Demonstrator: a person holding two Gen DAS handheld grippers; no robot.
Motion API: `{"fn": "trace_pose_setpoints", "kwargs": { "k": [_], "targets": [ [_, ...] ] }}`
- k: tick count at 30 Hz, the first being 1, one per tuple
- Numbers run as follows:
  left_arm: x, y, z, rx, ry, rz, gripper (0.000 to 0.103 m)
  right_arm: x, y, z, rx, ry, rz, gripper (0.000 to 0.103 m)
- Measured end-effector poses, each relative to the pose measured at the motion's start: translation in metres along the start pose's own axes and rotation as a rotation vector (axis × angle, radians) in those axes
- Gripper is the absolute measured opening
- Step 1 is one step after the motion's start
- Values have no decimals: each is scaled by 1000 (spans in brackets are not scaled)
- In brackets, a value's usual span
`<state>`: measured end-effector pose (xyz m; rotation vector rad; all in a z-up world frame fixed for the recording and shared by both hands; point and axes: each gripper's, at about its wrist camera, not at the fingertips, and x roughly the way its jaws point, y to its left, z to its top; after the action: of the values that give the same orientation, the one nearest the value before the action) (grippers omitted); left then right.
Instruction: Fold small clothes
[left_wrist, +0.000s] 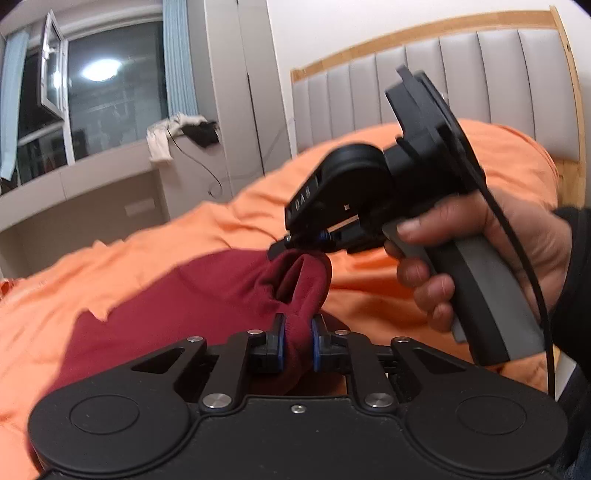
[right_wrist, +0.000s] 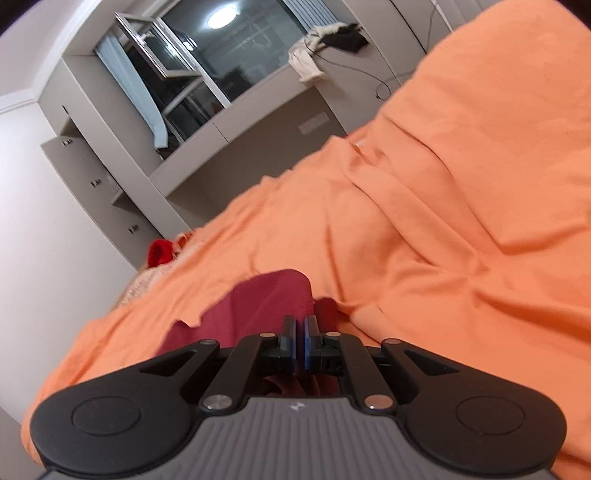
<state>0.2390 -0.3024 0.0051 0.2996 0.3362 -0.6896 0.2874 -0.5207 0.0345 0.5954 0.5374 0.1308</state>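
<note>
A dark red garment (left_wrist: 184, 295) lies spread on the orange bed cover (left_wrist: 369, 288). In the left wrist view my left gripper (left_wrist: 298, 341) is shut on a bunched fold of it at the near edge. Just beyond, a hand (left_wrist: 480, 236) holds my right gripper (left_wrist: 282, 248), whose tips pinch a raised fold of the same garment. In the right wrist view the right gripper (right_wrist: 300, 338) has its pads almost together, with the red garment (right_wrist: 266, 299) lying under and ahead of them.
A grey padded headboard (left_wrist: 406, 85) with a wooden frame stands behind the bed. A ledge under the window carries a white cloth (left_wrist: 162, 140) and a dark item. A bright red thing (right_wrist: 159, 253) sits at the bed's far edge, near a grey cabinet (right_wrist: 92, 173).
</note>
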Motion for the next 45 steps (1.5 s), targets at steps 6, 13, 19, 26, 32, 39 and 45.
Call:
{"fn": "trace_pose_setpoints", "kwargs": {
  "k": [6, 13, 19, 26, 32, 39, 45],
  "targets": [
    [6, 6, -5, -51, 23, -39, 29, 6, -6, -7, -9, 45, -22, 15],
    [-4, 34, 2, -186, 53, -199, 67, -4, 3, -8, -105, -5, -117, 58],
    [-32, 74, 8, -366, 21, -177, 95, -10, 1, -6, -93, -18, -90, 86],
    [-49, 132, 2, -458, -2, 84, 102, -14, 13, -16, -141, 24, -11, 103],
    [-42, 176, -17, -561, 67, 141, 102, -7, 26, -28, -233, 102, -16, 103],
    [-26, 187, -53, -558, 154, 94, 103, 2, 25, -46, -303, 181, -68, 103],
    [-18, 188, -78, -594, 130, 50, 103, 4, 15, -45, -264, 200, -35, 103]
  ]
}}
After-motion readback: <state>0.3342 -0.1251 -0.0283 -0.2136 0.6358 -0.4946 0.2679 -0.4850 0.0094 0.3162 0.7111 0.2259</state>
